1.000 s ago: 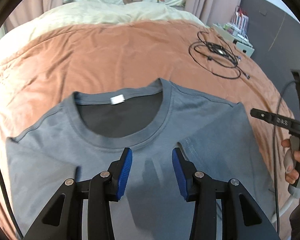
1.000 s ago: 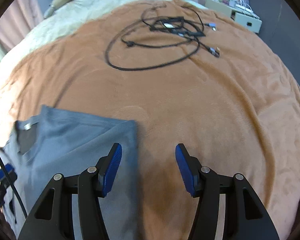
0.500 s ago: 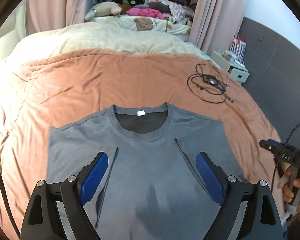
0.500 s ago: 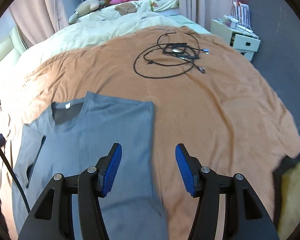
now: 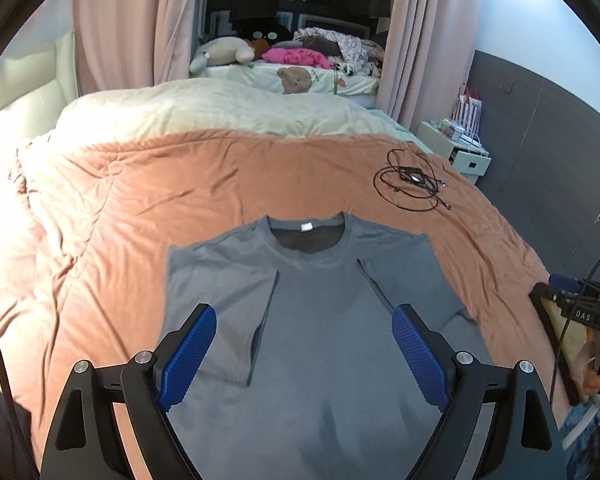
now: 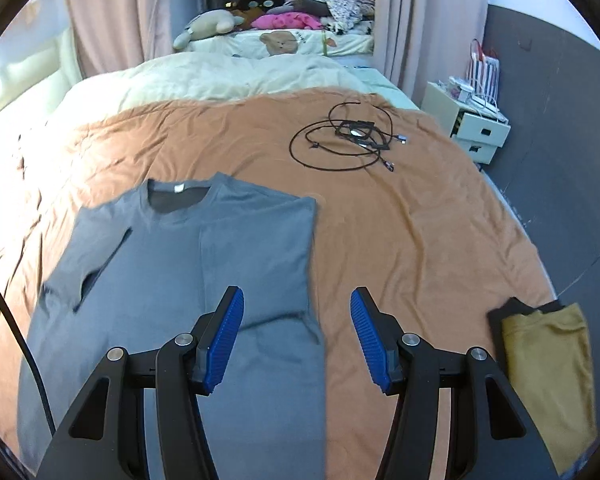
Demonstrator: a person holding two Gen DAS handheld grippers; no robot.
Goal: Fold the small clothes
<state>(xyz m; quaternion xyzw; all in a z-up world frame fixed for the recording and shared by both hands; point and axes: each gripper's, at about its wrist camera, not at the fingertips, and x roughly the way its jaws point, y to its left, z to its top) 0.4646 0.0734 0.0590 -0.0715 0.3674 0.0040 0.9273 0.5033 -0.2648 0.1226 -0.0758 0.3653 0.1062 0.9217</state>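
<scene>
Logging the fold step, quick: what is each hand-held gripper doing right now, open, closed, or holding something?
Left hand-held gripper: open wide, holding nothing, above the grey T-shirt.
Right hand-held gripper: open, holding nothing, over the T-shirt's edge.

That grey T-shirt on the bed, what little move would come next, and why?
Probably lower both grippers to the hem end nearest the cameras and fold it up toward the collar. The grey T-shirt lies flat on the orange blanket with both sleeves already folded in, and the left gripper and right gripper hover open, holding nothing.
</scene>
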